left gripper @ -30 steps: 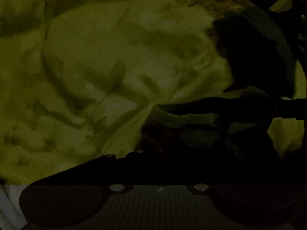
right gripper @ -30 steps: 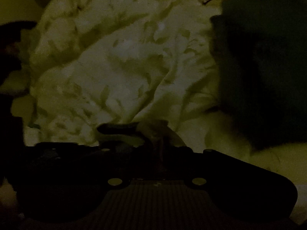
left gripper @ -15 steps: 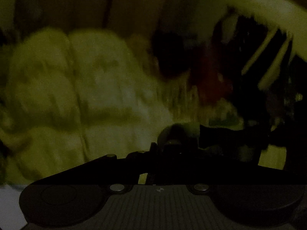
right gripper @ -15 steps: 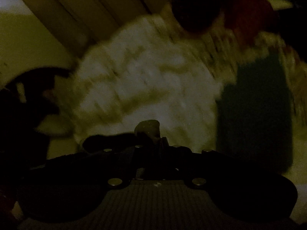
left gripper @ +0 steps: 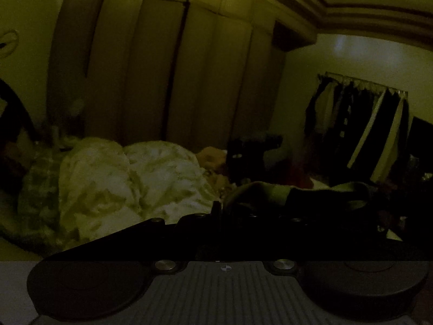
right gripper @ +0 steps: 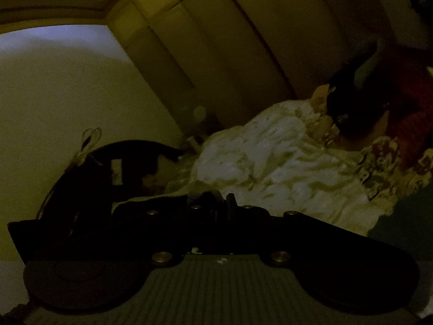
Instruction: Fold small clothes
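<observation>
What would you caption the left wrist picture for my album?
Dim bedroom: left tool shut on a dark garment, lifted before a rumpled pale floral quilt.

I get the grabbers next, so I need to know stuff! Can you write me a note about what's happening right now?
Left gripper: fingers shut, apparently pinching one end of the dark green garment.
Right gripper: fingers shut, apparently on the other end; the cloth runs off to its left.
The garment is stretched between both grippers, in front of the pale quilt on the bed.
Done: garment picked up by two ends. No fold is visible, though the room is very dim.
Left: lay it flat, fold it, set it down.
</observation>
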Motion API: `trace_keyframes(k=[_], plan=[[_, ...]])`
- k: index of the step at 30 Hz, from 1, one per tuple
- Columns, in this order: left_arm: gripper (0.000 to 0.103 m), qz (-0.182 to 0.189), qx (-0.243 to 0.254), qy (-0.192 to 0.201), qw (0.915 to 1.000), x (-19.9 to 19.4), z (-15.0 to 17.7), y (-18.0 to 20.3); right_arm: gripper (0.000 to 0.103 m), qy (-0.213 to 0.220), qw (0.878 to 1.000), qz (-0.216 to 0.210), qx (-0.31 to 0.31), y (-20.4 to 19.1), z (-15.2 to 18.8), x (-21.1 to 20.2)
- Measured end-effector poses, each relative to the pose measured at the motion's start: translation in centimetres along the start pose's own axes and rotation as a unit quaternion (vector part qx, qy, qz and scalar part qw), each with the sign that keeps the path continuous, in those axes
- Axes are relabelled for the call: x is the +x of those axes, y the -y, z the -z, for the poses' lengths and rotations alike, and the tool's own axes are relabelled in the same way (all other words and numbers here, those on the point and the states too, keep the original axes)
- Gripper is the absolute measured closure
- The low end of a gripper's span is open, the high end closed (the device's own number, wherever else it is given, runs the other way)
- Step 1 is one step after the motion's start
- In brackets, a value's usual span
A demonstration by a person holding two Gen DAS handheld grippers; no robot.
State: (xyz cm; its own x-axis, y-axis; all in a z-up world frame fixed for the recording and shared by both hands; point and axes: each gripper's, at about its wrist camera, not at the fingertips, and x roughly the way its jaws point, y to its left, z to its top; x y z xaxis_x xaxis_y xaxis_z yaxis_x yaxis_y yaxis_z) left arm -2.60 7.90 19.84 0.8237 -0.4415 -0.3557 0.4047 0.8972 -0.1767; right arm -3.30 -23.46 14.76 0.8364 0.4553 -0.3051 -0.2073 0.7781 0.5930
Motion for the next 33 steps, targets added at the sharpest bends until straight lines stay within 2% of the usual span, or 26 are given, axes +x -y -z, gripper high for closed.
trace_keyframes(k=[3,6,10,12,15,18,19,20,21,22,23,24,25,27,29,31,33], plan=[[0.031,0.007,-0.007,-0.006,0.9999,-1.9,0.5,-0.1,0.096,-0.001,0.999,-0.024,0.021,-0.1,0.5,-2.1],[0.031,0.011,0.012,0.006,0.9999,-3.8,-0.5,0.5,0.096,0.003,0.999,-0.032,0.029,-0.6,0.5,-3.7],[0.032,0.018,-0.013,0.029,0.9993,-3.5,-2.3,-0.1,0.096,0.023,0.999,-0.043,-0.003,-1.8,-1.2,-3.9],[0.032,0.008,-0.007,0.033,0.9994,-2.2,-2.9,-0.6,0.096,0.031,0.999,-0.040,-0.019,-2.1,-2.3,-2.6],[0.032,-0.014,-0.006,0.009,0.9998,1.6,-2.5,-1.8,0.096,0.013,1.000,-0.014,-0.009,-1.2,-3.4,1.2],[0.030,-0.041,-0.029,-0.043,0.9978,7.1,-0.5,-4.2,0.096,-0.027,0.999,0.022,0.036,1.6,-3.3,6.8],[0.019,-0.064,-0.024,-0.065,0.9956,9.7,0.8,-5.2,0.092,-0.039,0.997,0.042,0.047,2.8,-3.1,8.9],[0.013,-0.088,-0.022,-0.090,0.9918,12.0,2.2,-6.1,0.083,-0.050,0.995,0.066,0.054,3.9,-2.8,11.0],[0.000,-0.110,-0.027,-0.122,0.9861,14.0,3.7,-7.0,0.068,-0.063,0.992,0.092,0.065,5.3,-2.1,13.4],[0.000,-0.134,-0.036,-0.157,0.9778,16.0,5.5,-8.1,0.041,-0.070,0.988,0.114,0.072,6.4,-1.3,15.0],[0.000,-0.145,-0.046,-0.181,0.9716,17.0,6.9,-8.9,0.038,-0.073,0.984,0.145,0.077,7.3,-0.4,16.0],[0.000,-0.153,-0.056,-0.202,0.9657,17.5,8.2,-9.7,0.040,-0.078,0.977,0.172,0.099,7.9,0.7,16.3],[0.000,-0.160,-0.063,-0.214,0.9616,17.5,9.7,-10.2,0.041,-0.079,0.976,0.161,0.124,8.4,1.7,15.9],[0.000,-0.174,-0.074,-0.221,0.9569,16.3,12.2,-10.9,0.034,-0.084,0.982,0.121,0.121,8.1,3.9,14.9],[0.000,-0.181,-0.083,-0.234,0.9517,15.0,14.3,-11.2,0.020,-0.107,0.980,0.152,0.070,7.3,6.2,14.1],[0.000,-0.175,-0.101,-0.255,0.9456,13.5,16.3,-11.1,0.019,-0.132,0.974,0.173,0.055,7.5,8.2,13.3],[0.000,-0.155,-0.117,-0.272,0.9424,12.4,18.1,-10.8,0.021,-0.160,0.969,0.176,0.064,8.3,9.9,13.2]])
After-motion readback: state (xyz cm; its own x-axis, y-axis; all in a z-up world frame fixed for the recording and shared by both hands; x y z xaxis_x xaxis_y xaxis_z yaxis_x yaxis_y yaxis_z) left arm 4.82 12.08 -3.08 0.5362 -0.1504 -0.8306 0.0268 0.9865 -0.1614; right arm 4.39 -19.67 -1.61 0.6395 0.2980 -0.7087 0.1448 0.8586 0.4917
